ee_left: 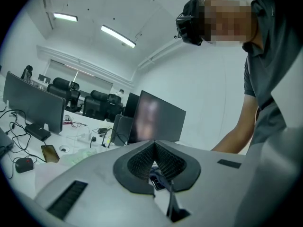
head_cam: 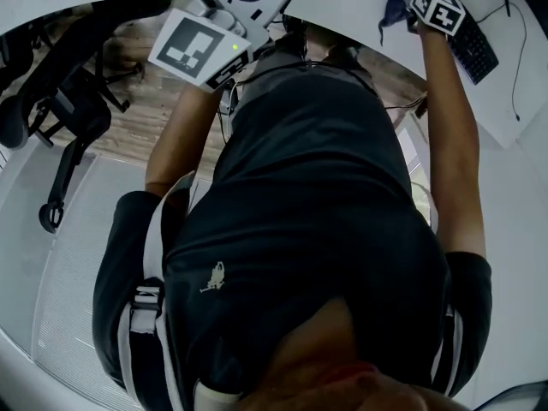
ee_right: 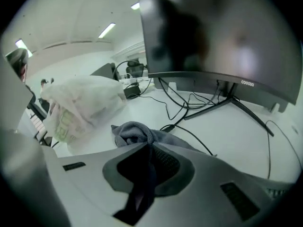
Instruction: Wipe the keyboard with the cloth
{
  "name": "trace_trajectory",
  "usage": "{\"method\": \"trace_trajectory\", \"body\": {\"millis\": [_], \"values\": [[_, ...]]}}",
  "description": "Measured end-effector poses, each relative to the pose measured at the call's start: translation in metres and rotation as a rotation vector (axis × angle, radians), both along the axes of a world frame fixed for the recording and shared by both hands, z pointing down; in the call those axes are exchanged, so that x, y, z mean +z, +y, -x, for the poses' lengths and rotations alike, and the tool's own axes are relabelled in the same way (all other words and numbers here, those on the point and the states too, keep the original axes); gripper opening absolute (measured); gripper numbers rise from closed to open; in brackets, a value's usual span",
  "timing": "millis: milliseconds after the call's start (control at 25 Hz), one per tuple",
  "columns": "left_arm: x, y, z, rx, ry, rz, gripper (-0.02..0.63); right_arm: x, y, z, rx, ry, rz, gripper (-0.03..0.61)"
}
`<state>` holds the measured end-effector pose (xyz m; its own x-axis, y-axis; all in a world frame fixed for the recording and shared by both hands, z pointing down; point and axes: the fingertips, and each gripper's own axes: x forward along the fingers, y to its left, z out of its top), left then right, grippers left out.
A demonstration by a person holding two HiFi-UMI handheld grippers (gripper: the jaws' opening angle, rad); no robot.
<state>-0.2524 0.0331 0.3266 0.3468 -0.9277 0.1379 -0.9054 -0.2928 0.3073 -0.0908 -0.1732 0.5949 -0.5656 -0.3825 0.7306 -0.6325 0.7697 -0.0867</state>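
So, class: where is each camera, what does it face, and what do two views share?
Head view: on the head, facing steeply down at torso and arms.
Left gripper view: on the shut left tongs, facing monitors; an arm shows.
Right gripper view: on the right tongs gripping the cloth, facing a monitor.
Shared: the cloth, also in head view.

From the head view, the person's dark-shirted torso covers the near part of the white desk. The flat black keyboard shows only its right end, the rest lying under a marker cube. The near end of the soft grey-blue cloth disappears between the pressed-together jaws of the right gripper. The wide black monitor is blurred and cut off at the top edge. Behind the left gripper, we cannot identify a small bluish piece.
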Motion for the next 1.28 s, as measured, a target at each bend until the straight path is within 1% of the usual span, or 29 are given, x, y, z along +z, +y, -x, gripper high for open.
{"method": "trace_trajectory", "body": {"millis": [40,120,200,240,360,440,600,720,880,1040,1160,1280], "values": [[-0.002,0.002,0.002,-0.003,-0.001,-0.008,0.005,-0.002,-0.005,-0.002,0.043,-0.005,0.021,0.032],[-0.007,0.006,0.007,-0.008,-0.007,-0.022,0.005,-0.009,-0.016,-0.011,0.171,-0.034,0.073,0.031],[-0.012,0.011,0.01,-0.013,-0.011,-0.043,0.005,-0.033,-0.021,-0.016,0.283,-0.118,0.11,0.031],[-0.016,0.013,0.013,-0.017,-0.011,-0.058,0.005,-0.053,-0.019,-0.016,0.303,-0.171,0.108,0.031],[-0.024,0.018,0.022,-0.026,-0.007,-0.096,0.005,-0.123,0.003,-0.012,0.267,-0.316,0.056,0.031],[-0.026,0.021,0.025,-0.026,-0.002,-0.109,0.005,-0.166,0.028,-0.017,0.233,-0.384,0.015,0.031],[-0.027,0.022,0.02,0.011,0.009,-0.126,0.005,-0.24,0.079,-0.038,0.149,-0.446,-0.112,0.028],[-0.029,0.022,0.011,0.059,-0.001,-0.136,0.005,-0.281,0.109,-0.045,0.12,-0.483,-0.197,0.028],[-0.04,0.019,-0.012,0.13,-0.028,-0.153,0.005,-0.316,0.145,-0.058,0.111,-0.509,-0.279,0.028],[-0.056,0.026,-0.041,0.176,-0.047,-0.171,0.005,-0.338,0.173,-0.077,0.105,-0.53,-0.327,0.028],[-0.058,0.029,-0.072,0.214,-0.065,-0.157,0.005,-0.345,0.191,-0.098,0.111,-0.549,-0.338,0.028],[-0.06,0.038,-0.112,0.255,-0.056,-0.139,0.005,-0.343,0.206,-0.126,0.132,-0.557,-0.333,0.028]]}}
